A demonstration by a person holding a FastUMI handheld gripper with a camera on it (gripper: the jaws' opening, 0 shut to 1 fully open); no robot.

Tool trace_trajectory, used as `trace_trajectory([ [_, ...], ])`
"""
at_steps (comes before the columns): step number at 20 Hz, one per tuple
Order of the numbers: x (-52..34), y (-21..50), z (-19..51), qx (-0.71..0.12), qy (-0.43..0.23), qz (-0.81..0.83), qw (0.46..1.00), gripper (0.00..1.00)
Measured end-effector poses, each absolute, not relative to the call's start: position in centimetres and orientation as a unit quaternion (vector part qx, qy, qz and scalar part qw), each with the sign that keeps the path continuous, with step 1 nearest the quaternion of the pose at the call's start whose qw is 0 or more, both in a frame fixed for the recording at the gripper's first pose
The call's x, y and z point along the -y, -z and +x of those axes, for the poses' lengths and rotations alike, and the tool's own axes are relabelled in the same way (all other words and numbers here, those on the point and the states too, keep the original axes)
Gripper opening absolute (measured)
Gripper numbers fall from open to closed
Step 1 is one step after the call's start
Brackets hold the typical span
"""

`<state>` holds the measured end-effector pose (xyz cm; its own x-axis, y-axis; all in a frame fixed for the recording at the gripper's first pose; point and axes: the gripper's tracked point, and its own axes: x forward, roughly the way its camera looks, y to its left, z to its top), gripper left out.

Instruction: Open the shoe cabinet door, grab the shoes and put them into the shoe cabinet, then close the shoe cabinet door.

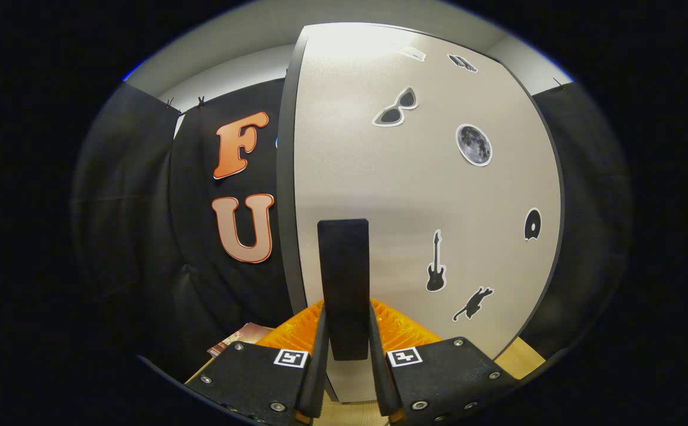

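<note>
Shoe cabinet door [420, 195] stands upright directly ahead of the gripper [344, 331], a pale, matt panel with a fine speckled finish and a thin dark band along its edges. Its left edge runs top to bottom beside the black cloth wall [142, 236], and the right edge curves away toward more black cloth, so the free room lies mainly to the left of the panel. A flat, dark, rectangular handle [344, 278] sticks out from the lower middle of the door; the two fingers [319, 355] are closed in against its sides and appear to clamp it, though the exact contact is hard to make out at this angle.

Stickers dot the door to the right of the handle: sunglasses [396, 108], a moon disc [474, 145], a guitar [436, 263], a cat-like silhouette [474, 303] and a round dark shape [532, 225] near the right edge. Two more at the top are washed out by glare.

Behind the fingers a ribbed orange part [293, 328] fans out on both sides. Light wood surface [524, 358] shows at the door's lower right, and a brownish printed sheet [243, 337], mostly hidden, lies low on the left.
</note>
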<state>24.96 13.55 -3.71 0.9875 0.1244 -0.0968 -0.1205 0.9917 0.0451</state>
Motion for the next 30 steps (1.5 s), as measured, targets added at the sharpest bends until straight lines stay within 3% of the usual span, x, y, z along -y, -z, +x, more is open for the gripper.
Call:
trace_trajectory([
  [16,-9.5,3.7,18.0,-0.054,-0.077,0.041,0.995,0.27],
  [30,-3.3,4.0,12.7,-0.050,-0.093,0.056,0.993,0.27],
])
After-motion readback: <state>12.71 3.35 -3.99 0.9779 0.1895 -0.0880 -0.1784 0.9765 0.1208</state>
